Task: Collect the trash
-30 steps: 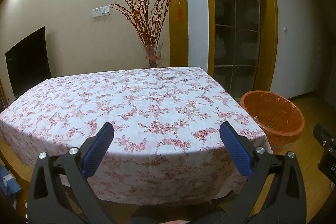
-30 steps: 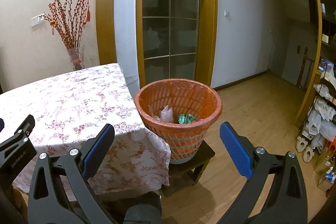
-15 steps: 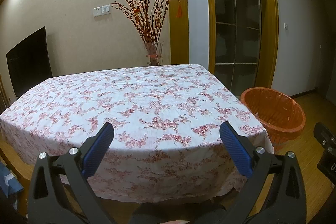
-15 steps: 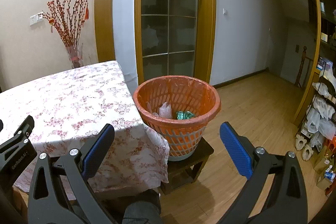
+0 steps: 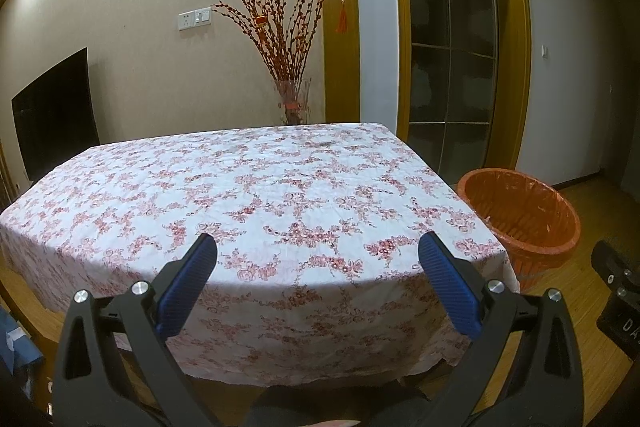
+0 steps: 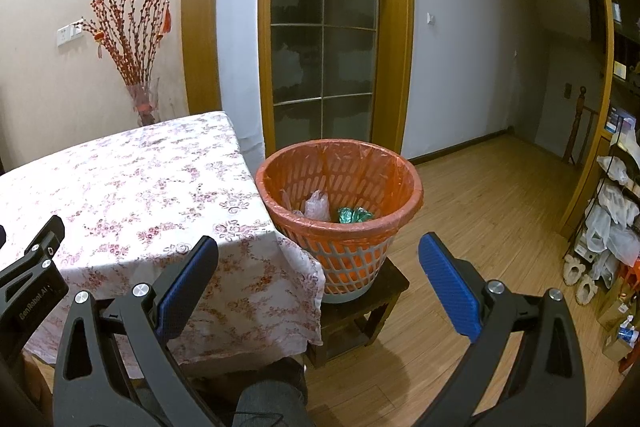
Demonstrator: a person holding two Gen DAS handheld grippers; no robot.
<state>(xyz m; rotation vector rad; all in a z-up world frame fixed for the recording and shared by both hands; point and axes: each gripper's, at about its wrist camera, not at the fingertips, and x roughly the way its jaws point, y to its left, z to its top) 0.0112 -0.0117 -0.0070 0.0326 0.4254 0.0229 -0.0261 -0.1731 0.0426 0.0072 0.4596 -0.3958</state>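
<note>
An orange trash basket with an orange liner stands on a low dark stool at the table's right end; it also shows in the left wrist view. Inside lie clear plastic trash and a green wrapper. My right gripper is open and empty, in front of the basket. My left gripper is open and empty, before the front edge of the table, which has a floral cloth.
A vase of red branches stands behind the table's far edge. A dark TV hangs at the left wall. A glass door is behind the basket. Shelves with bags stand at far right on the wooden floor.
Both grippers have drawn back and lowered a little, so the table and basket sit slightly higher in view. Both stay open and empty.
</note>
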